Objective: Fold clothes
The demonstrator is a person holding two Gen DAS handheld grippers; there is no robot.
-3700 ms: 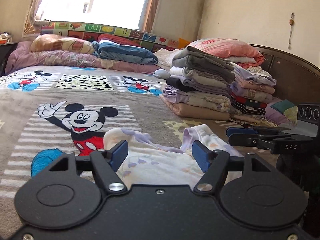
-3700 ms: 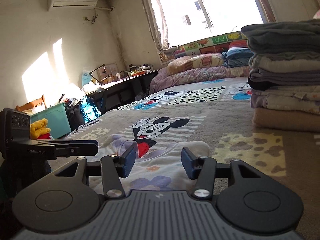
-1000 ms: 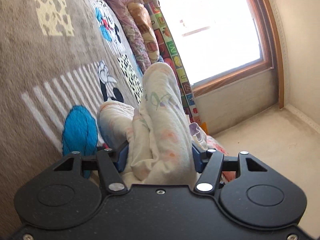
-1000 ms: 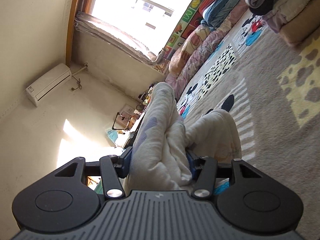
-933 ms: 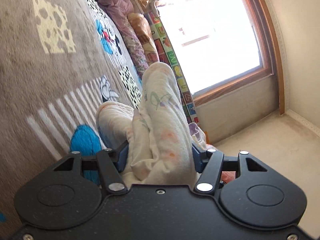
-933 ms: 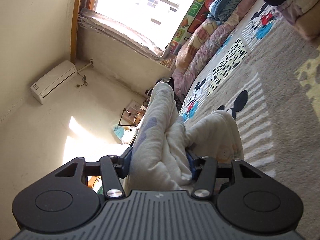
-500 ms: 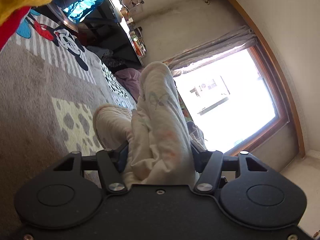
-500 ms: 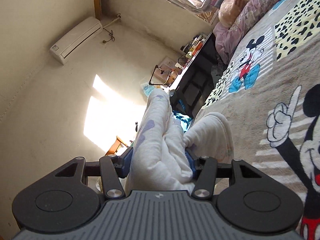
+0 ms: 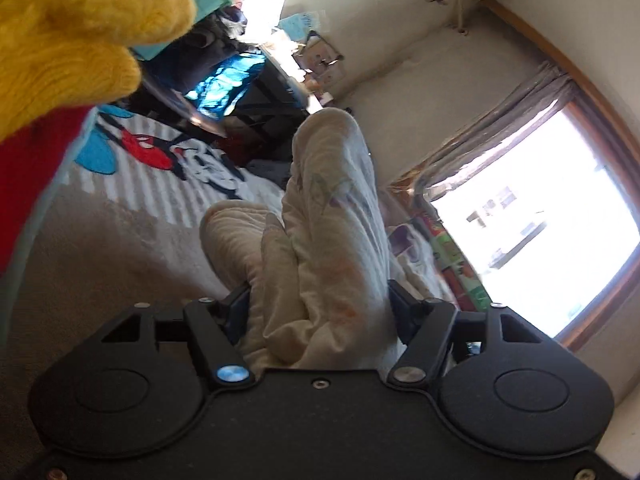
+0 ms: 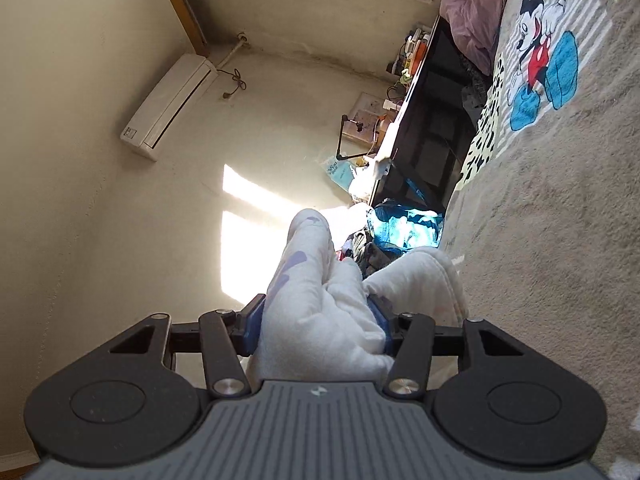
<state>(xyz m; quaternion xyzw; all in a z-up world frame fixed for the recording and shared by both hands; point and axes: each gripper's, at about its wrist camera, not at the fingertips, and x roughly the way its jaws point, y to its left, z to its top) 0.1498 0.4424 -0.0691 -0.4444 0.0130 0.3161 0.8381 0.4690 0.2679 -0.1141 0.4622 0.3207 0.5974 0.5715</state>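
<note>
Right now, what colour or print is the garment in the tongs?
Cream-white garment with faint pastel print: lilac patches, some orange. Best seen in the left wrist view.

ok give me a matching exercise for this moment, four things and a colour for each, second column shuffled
Things:
1. plush toy
2. air conditioner
3. desk
4. bag

Colours:
A. black
B. blue
C. yellow
D. white

Pairs: 1-C, 2-D, 3-A, 4-B
</note>
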